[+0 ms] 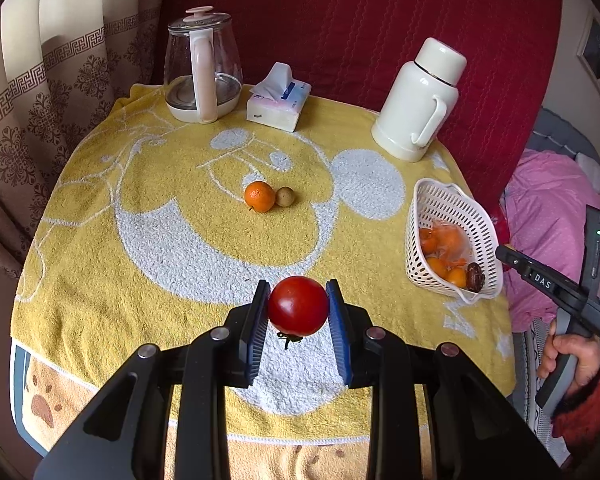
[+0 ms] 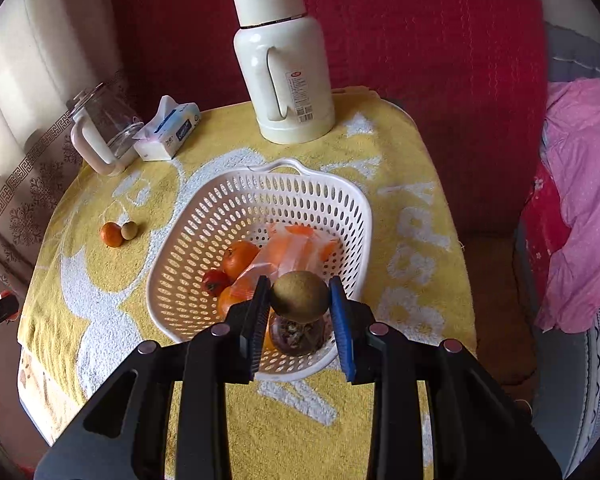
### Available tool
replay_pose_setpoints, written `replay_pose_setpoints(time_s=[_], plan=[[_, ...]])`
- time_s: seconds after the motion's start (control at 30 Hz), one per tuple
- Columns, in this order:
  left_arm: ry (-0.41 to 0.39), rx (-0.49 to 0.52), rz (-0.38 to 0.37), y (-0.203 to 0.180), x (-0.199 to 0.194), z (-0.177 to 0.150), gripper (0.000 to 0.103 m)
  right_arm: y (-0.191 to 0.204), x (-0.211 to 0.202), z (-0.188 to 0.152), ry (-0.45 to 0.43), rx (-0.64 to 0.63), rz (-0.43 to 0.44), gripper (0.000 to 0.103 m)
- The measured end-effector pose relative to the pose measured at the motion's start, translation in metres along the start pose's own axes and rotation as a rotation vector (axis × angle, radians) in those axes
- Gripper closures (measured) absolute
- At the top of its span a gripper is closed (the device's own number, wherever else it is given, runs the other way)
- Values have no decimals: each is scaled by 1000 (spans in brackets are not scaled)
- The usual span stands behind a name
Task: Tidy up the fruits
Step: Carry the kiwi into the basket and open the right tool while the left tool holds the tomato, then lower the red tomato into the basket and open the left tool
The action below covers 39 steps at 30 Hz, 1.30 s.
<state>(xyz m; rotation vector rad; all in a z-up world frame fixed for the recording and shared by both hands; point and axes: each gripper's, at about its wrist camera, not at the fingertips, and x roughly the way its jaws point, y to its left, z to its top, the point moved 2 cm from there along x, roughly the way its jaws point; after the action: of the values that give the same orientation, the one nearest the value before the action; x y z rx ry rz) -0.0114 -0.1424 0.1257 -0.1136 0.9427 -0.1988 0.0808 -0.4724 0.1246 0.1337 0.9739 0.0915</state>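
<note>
My left gripper (image 1: 298, 305) is shut on a red tomato (image 1: 298, 306) and holds it above the near part of the yellow towel. My right gripper (image 2: 300, 300) is shut on a brown-green round fruit (image 2: 299, 295) over the near edge of the white perforated basket (image 2: 204, 216). The basket holds several oranges (image 2: 239, 259), a small red fruit (image 2: 215, 282), a plastic bag (image 2: 296, 248) and a dark date. An orange (image 1: 259, 196) and a small brown round fruit (image 1: 284, 196) lie touching on the towel's middle. The basket (image 1: 436, 200) is at the right in the left wrist view.
A glass kettle (image 1: 200, 68), a tissue pack (image 1: 278, 100) and a white thermos (image 1: 418, 100) stand along the table's far side. A red sofa back (image 1: 360, 12) is behind. Pink bedding (image 2: 580, 200) lies beyond the right edge. Curtains (image 1: 40, 92) hang on the left.
</note>
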Motion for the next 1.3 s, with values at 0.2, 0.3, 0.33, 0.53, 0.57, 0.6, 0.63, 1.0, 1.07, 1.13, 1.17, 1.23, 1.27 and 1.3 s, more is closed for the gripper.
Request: replay_pose_setpoints(time_s=[0.2,0.3,0.33,0.53,0.57,0.6,0.63,1.0,1.07,1.13,1.17,1.23,1.27,1.3], plan=[[-7,-11,30,-1,-7,-3,74,-6,18,9,17,-19,2,73],[-9,-14,39,-3,-9,-4,74,-10,25,9,27,-12,7,72],[-9,-14,41,-3,-9,-4,74,-11,26,9,31,-7,12,71],[-9,2,36,-11,-7,-3,74,-12,21,8,17,4,32,58],[-8,7,33,-14,-6,-2,74,-13,19,7,13,7,35,58],[-7,11,29,-16,-5,-2,74,-14,16,6,8,13,40,58],[-6,17,25,-19,-3,-1,74,-15,13,5,4,20,44,58],[13,117,-56,-69,22,12,74,-30,-24,-15,-40,87,49,58],[16,139,-72,-80,28,15,74,-33,-30,-19,-47,94,40,58],[19,161,-89,-92,35,18,74,-37,-35,-22,-52,102,33,58],[22,171,-97,-98,38,20,74,-38,-38,-24,-52,108,31,58],[26,189,-115,-109,44,21,74,-42,-42,-29,-52,121,27,58],[29,196,-125,-114,48,22,74,-43,-43,-30,-52,126,25,58],[32,203,-133,-119,51,23,74,-45,-45,-33,-52,132,22,58]])
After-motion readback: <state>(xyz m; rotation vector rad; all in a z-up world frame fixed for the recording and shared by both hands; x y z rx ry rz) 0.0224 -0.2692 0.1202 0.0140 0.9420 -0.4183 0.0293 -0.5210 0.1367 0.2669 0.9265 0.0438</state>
